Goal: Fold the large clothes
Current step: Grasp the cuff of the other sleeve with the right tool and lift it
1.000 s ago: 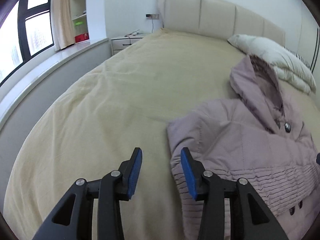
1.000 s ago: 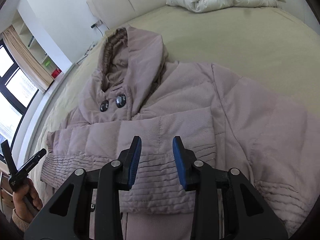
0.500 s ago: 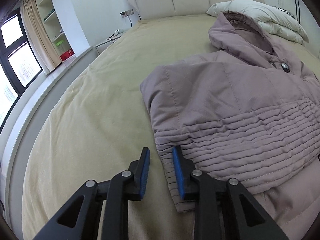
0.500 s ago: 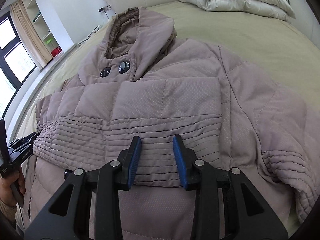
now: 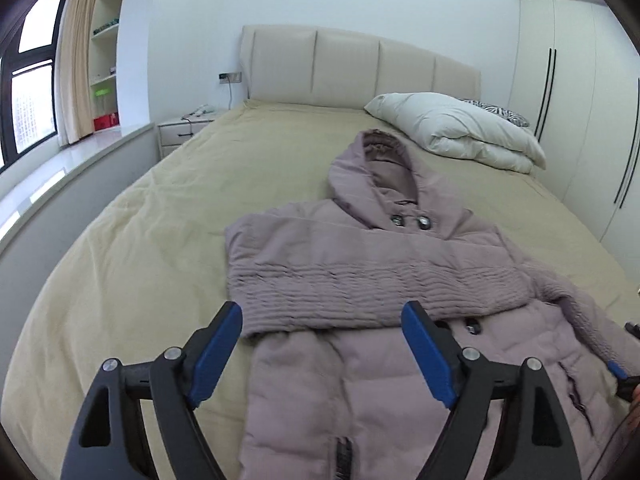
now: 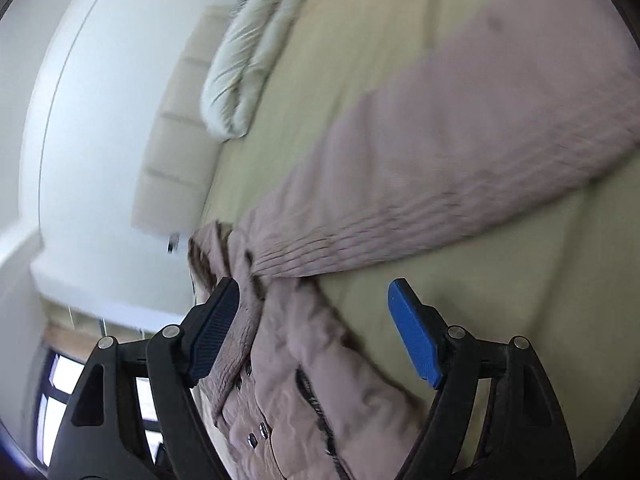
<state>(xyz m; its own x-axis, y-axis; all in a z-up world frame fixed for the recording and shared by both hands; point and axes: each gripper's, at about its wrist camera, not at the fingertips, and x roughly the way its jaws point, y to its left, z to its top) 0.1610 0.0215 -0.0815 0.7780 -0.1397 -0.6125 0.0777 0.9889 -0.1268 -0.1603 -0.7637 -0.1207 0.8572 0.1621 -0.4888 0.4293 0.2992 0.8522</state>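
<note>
The pink coat (image 5: 360, 280) lies flat on the bed (image 5: 160, 216), one sleeve folded across its chest. The left gripper (image 5: 322, 336) and right gripper (image 6: 314, 316) hang over it, fingers spread wide, holding nothing

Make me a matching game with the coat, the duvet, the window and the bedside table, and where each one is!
Things:
1. coat
2. duvet
3. window
4. bedside table

Places:
A. far left wall, beside the curtain
B. folded up by the headboard on the right
C. spread on the bed just ahead of the left gripper
D. next to the bed's left top corner

Pairs: 1-C, 2-B, 3-A, 4-D
</note>
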